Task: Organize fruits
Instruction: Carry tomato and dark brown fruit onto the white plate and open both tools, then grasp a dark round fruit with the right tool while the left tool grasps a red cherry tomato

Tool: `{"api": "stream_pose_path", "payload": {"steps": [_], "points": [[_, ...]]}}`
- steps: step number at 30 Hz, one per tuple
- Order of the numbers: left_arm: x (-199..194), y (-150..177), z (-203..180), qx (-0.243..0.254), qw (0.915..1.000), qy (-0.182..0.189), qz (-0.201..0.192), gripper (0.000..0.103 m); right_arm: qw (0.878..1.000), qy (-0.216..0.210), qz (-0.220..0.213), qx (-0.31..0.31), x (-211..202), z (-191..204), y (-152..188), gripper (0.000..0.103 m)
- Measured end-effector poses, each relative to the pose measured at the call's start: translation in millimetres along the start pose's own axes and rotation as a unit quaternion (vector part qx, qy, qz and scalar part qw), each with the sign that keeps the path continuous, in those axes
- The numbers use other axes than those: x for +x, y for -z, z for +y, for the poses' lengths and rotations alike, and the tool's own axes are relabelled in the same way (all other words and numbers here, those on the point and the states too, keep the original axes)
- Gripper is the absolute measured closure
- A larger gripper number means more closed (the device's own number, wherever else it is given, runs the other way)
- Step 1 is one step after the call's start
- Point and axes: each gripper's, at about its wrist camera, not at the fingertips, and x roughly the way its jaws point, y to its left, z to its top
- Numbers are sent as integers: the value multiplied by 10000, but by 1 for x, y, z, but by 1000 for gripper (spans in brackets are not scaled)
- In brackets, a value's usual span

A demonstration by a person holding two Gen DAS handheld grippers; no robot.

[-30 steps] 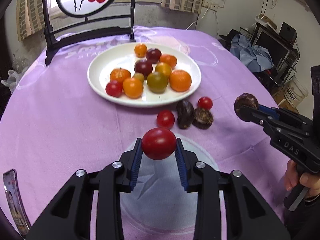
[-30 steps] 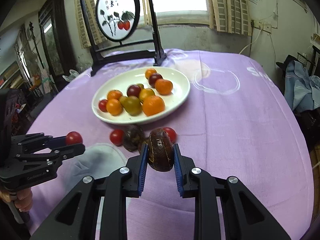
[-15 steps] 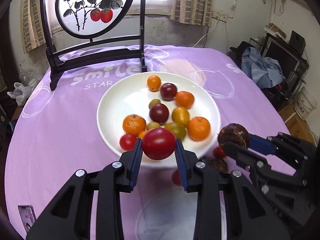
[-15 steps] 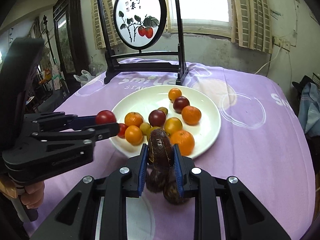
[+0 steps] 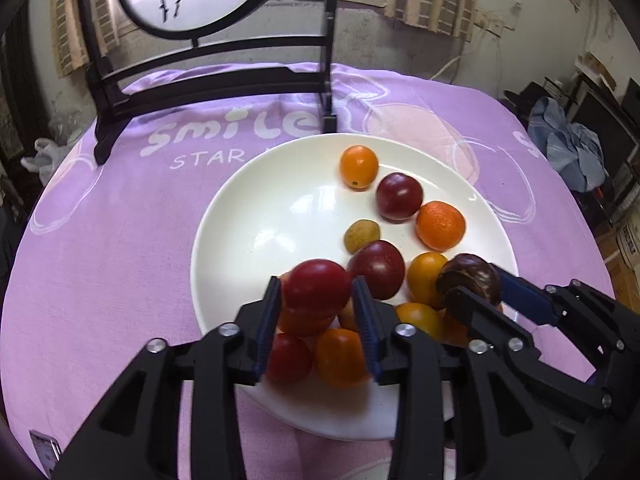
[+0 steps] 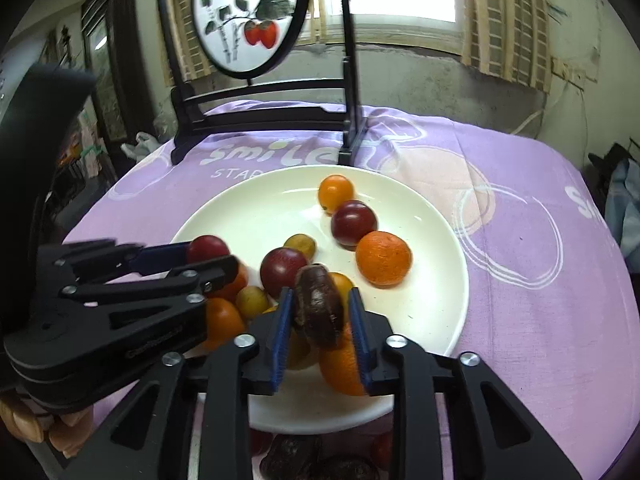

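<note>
A white plate [image 5: 256, 216] [image 6: 436, 308] on the purple cloth holds several oranges, plums and small tomatoes. My left gripper [image 5: 316, 300] is shut on a red tomato [image 5: 316, 288] and holds it over the plate's near left part. It also shows in the right wrist view [image 6: 208, 256]. My right gripper [image 6: 320, 316] is shut on a dark brown wrinkled fruit [image 6: 318, 308] over the plate's near edge. That fruit shows in the left wrist view [image 5: 470, 278] at the plate's right side.
A black stand with a round painted screen [image 6: 248, 12] stands behind the plate. Dark wrinkled fruits [image 6: 296, 456] and small red tomatoes lie on the cloth just in front of the plate. Clutter [image 5: 568, 152] sits beyond the table's right edge.
Both grippers have moved forward with their fruits, from in front of the plate to over its near part. Both stay shut.
</note>
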Motion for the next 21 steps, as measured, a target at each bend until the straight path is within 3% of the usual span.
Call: {"api": "stream_pose_path", "payload": {"steps": [1,2,7,8,15,21], "points": [[-1,0,3,-103,9999,-11,-20,50,9999,57,-53,124,-2,-4,1,57],[-3,1,7,-187,9998,15,-40,41,9997,48,-96,218,-5,-8,3,54],[-26,10,8,-202,9995,123,-224,33,9998,40,-138,99,-21,-10,15,52],[-32,13,8,-198,9993,103,-284,31,9998,28,-146,109,-25,-11,18,48],[-69,53,-4,2,9986,155,-501,26,9998,-11,-103,197,-54,-17,49,43],[-83,92,-9,8,9988,292,-405,24,9994,-49,-20,356,-72,-26,79,42]]}}
